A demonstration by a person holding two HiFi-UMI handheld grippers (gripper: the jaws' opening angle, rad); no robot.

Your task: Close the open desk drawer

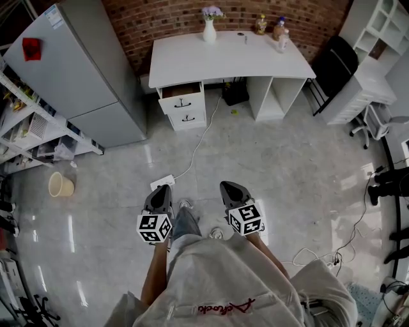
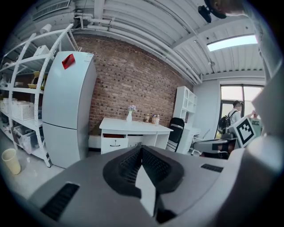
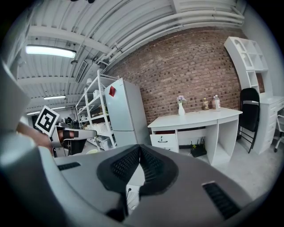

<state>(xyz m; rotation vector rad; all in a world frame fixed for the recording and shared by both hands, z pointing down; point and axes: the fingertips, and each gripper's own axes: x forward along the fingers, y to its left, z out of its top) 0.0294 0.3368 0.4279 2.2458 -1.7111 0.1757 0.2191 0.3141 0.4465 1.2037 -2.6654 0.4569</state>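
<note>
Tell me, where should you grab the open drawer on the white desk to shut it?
Grip the dark handle on the front of the top drawer, or just push that flat front. Come straight from the room side: the drawer sticks out that way from the desk, so pushing there likely slides it in.

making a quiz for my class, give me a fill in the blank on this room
The desk has its ___ drawer standing open.
The vase on the desk holds ___.
The left tongs and right tongs are both ___.
The wall behind the desk is ___.
Missing words: top; flowers; shut; brick.
</note>
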